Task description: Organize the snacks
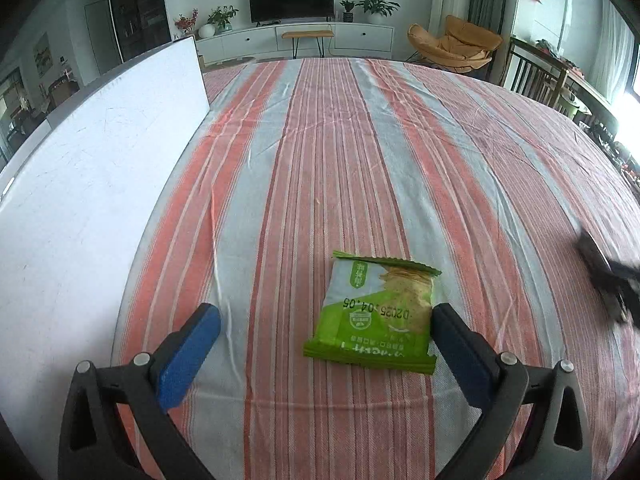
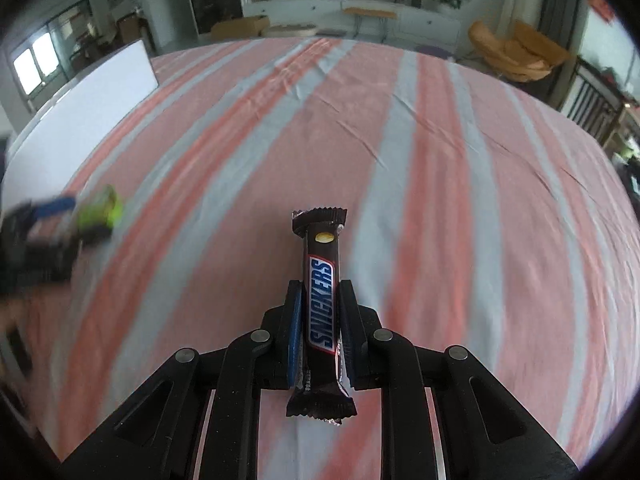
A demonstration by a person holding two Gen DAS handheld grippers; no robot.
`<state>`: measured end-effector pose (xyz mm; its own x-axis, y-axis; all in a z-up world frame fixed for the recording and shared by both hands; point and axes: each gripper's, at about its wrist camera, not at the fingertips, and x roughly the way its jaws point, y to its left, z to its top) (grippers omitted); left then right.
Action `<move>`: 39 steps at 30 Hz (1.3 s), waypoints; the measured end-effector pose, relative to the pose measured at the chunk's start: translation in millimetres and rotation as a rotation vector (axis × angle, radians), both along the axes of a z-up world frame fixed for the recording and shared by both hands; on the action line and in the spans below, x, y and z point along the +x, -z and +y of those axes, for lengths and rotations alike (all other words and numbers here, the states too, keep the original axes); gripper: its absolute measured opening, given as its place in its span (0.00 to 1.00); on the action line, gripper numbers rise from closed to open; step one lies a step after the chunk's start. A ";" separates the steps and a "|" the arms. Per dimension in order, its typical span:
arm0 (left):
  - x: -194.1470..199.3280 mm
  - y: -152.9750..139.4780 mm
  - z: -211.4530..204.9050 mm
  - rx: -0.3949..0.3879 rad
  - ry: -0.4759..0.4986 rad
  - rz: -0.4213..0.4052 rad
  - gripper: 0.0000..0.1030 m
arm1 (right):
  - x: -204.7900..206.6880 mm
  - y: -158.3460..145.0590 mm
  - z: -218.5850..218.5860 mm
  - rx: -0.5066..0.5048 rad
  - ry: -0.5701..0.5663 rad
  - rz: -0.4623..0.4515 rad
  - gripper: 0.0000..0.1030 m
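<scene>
Left wrist view: my left gripper (image 1: 326, 334) hangs low over the striped tablecloth (image 1: 360, 140), its blue-padded fingers (image 1: 188, 356) spread wide.
Green packet: a green and white snack packet (image 1: 374, 316) lies flat on the cloth between those fingers, close against the right one and apart from the left one; its print reads upside down from here.
White board: a white board (image 1: 80, 200) stands along the left edge of the table, running toward the far left corner.
Right gripper from the left: a dark, blurred shape at the right edge of the left wrist view is my right gripper (image 1: 608, 280); I cannot tell its state from there.
Right wrist view: my right gripper (image 2: 320, 292) is pressed together on the Snickers bar (image 2: 322, 304), which runs lengthwise between the pads, crimped ends sticking out front and back.
Bar's place: held above the tablecloth (image 2: 440, 140), over the near middle of the table.
Far left of that view: my left gripper (image 2: 48, 224) and the green packet (image 2: 102, 210), both blurred, near the table's left edge beside the white board (image 2: 88, 116).
</scene>
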<state>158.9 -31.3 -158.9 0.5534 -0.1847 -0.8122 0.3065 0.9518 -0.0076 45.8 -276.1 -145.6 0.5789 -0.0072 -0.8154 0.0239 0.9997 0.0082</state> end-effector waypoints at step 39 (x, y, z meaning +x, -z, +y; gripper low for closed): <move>-0.2 0.1 -0.2 -0.002 -0.001 -0.002 1.00 | -11.7 8.5 0.0 -0.026 0.140 -0.036 0.92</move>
<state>158.8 -31.5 -159.0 0.5548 -0.1857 -0.8110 0.3060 0.9520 -0.0086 34.1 -276.1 -154.1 0.5996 -0.1111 -0.7926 0.1633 0.9865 -0.0147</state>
